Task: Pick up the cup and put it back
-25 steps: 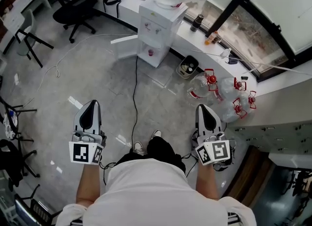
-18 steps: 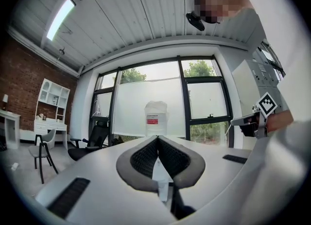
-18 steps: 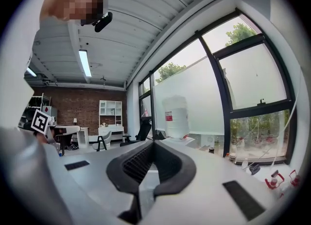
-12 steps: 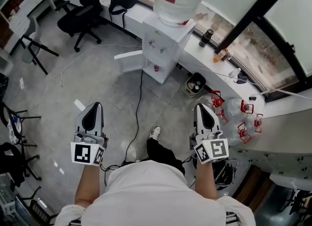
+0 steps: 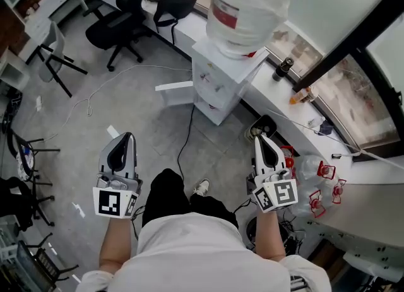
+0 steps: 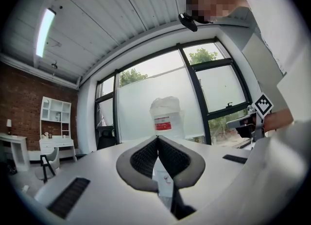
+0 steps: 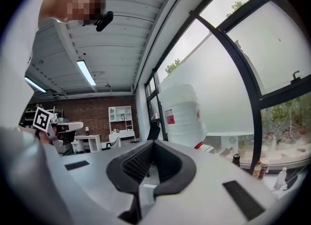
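No cup can be made out in any view. My left gripper (image 5: 124,140) and right gripper (image 5: 262,142) are held level in front of the person's body, both shut with nothing between the pads. Ahead stands a white water dispenser (image 5: 218,79) with a large bottle (image 5: 249,7) on top. The left gripper view shows its closed fingertips (image 6: 158,139) pointing at that bottle (image 6: 165,117). From the right gripper (image 7: 154,143) the bottle (image 7: 182,114) looms close, slightly to the right.
A black cable (image 5: 187,136) runs across the grey floor to the dispenser, whose lower door (image 5: 173,91) hangs open. Empty jugs with red handles (image 5: 323,180) and a small bin (image 5: 265,125) sit right. Black office chairs (image 5: 123,23) stand at the back left; a window ledge (image 5: 284,98) carries small bottles.
The person has walked toward the water dispenser, which is now nearer and larger. Both grippers travelled along with the body and stayed shut.
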Demonstrator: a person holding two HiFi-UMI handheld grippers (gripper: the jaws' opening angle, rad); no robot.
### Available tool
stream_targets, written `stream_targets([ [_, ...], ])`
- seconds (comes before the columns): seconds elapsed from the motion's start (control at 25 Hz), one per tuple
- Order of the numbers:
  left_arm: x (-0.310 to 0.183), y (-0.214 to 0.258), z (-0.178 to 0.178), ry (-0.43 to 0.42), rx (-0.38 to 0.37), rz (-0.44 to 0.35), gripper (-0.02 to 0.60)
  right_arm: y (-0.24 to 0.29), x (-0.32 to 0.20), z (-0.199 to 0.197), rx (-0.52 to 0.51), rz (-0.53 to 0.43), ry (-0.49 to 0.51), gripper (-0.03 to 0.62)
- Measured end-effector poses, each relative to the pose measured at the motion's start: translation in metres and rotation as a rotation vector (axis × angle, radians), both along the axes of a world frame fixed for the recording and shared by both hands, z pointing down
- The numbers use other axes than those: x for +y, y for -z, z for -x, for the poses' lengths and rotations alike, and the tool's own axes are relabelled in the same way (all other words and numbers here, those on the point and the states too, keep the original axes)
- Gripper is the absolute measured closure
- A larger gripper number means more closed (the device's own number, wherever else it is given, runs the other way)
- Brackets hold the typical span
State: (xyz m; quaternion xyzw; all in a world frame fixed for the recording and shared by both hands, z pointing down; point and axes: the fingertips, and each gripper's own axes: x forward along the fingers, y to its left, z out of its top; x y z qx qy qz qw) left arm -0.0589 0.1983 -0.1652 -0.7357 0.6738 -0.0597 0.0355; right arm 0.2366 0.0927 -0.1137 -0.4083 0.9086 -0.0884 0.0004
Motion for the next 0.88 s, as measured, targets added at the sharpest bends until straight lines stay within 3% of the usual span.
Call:
stream_targets([
  [0.4, -0.046, -0.001, 0.028, -0.010, 0.032, -0.010, 0.558, 0.006, -0.032, 0.031, 0.008, -0.003, 0.008, 0.574],
  [0.64, -0.106, -0.018, 0.055, -0.106, 0.085, -0.008, 0.558, -0.003, -0.065, 0.057, 0.047, 0.015, -0.081, 0.574],
  [0.88, -0.150, -0.034, 0.084, -0.270, 0.088, 0.029, 0.558, -0.007, -0.100, 0.133, 0.114, -0.020, -0.102, 0.574],
])
